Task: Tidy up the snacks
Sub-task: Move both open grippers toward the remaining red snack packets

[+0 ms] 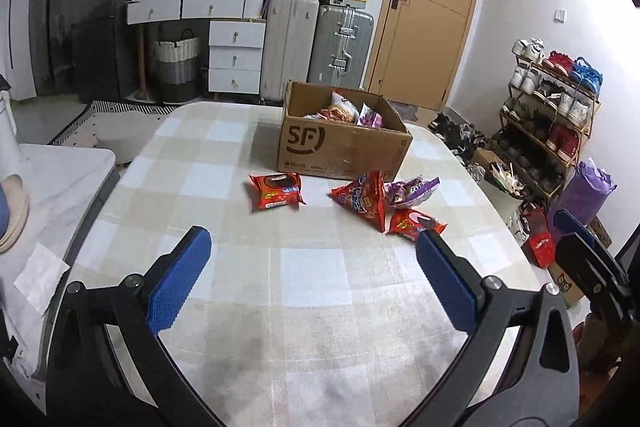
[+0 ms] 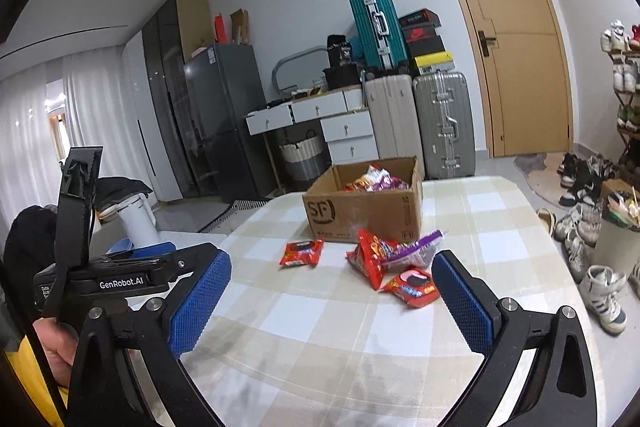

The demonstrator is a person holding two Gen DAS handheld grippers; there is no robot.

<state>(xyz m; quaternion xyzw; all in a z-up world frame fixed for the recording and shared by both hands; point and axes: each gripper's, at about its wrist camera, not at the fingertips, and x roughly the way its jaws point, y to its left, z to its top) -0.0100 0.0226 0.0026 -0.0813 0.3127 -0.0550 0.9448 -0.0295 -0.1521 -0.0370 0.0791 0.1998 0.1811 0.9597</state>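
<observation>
An open cardboard box (image 1: 344, 147) marked SF stands on the checked table (image 1: 312, 287) and holds several snack packs (image 1: 348, 111). In front of it lie a red cookie pack (image 1: 276, 191), a red triangular bag (image 1: 366, 201), a purple bag (image 1: 412, 190) and another red cookie pack (image 1: 414, 223). My left gripper (image 1: 314, 259) is open and empty, above the table, short of the snacks. My right gripper (image 2: 332, 279) is open and empty; the box (image 2: 364, 207), lone red pack (image 2: 301, 253), triangular bag (image 2: 370, 261), purple bag (image 2: 416, 250) and near red pack (image 2: 412, 286) lie ahead of it.
A white side table (image 1: 60, 195) with a napkin stands left of the table. Behind are a drawer unit (image 1: 234, 55), suitcases (image 1: 340, 47), a fridge (image 1: 100, 7) and a door (image 1: 428, 7). A shoe rack (image 1: 548, 111), bags and shoes crowd the floor on the right.
</observation>
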